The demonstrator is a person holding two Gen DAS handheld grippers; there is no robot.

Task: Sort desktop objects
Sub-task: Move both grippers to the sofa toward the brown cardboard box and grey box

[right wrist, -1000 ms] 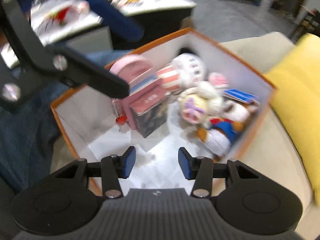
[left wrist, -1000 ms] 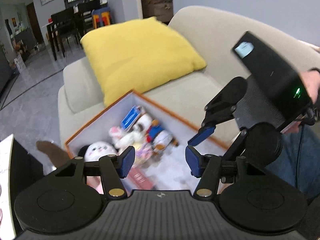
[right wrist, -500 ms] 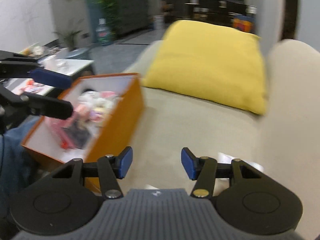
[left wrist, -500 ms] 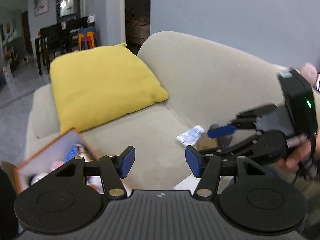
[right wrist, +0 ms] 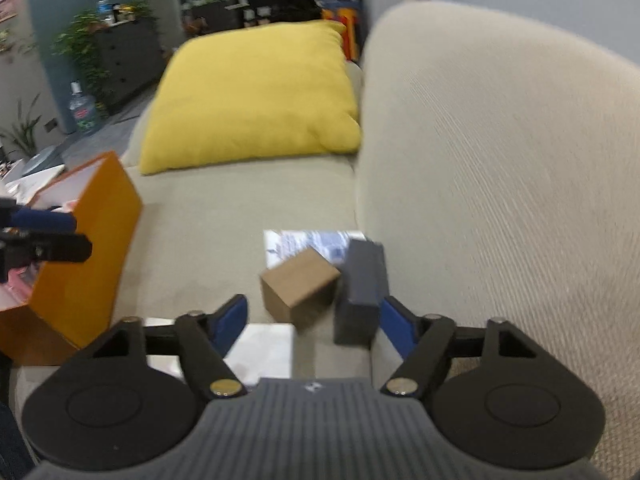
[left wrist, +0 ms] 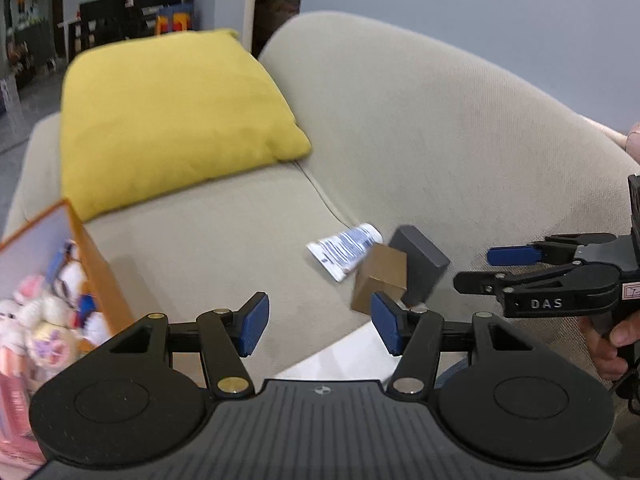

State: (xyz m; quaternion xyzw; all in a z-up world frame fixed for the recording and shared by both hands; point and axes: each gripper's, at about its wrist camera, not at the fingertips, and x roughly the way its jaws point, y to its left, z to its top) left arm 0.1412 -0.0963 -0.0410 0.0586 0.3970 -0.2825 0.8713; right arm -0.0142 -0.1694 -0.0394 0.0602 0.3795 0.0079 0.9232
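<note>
Both tools had swung from the bin (left wrist: 92, 268) toward the brown box (right wrist: 300, 286). Left tool (left wrist: 316, 326) gaped empty; right tool (right wrist: 312, 326), empty, was opening. Beside that box, the grey box (right wrist: 362, 284) leaned and might topple if nudged.

A yellow cushion (left wrist: 168, 120) leans on the beige sofa (left wrist: 420, 140), a water bottle (right wrist: 83, 110) beyond.

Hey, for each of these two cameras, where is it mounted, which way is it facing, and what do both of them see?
Left wrist: sits on the left hand-held gripper, looking down across the sofa at a tube, brown box and dark box; the right hand-held gripper, jaws opening and empty, and a hand show at right.
Right wrist: sits on the right hand-held gripper, facing along the seat; the left hand-held gripper shows at left.
Shared: yellow pillow, orange bin, both boxes, tube.
</note>
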